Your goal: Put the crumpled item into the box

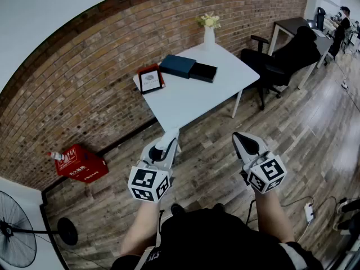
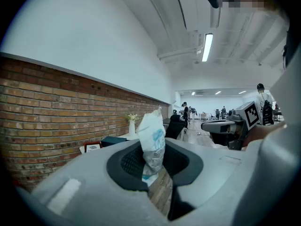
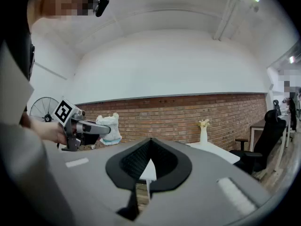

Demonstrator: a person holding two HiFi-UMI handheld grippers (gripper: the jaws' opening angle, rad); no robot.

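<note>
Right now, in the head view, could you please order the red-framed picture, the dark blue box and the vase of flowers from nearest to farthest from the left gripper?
1. Red-framed picture, on the table's left edge, closest to the left gripper.
2. Dark blue box, mid-table, behind the picture.
3. Vase of flowers, at the table's far end.

The left tool [image 2: 151, 161] is pinching the crumpled item [image 2: 153, 138], a white, blue-printed wad standing upright between its jaws. A brick wall [image 2: 47, 107] is filling 9 o'clock, a white vase [image 2: 132, 126] is showing just beside the wad, and the right tool [image 2: 225, 126] is hovering at 3 o'clock.
</note>
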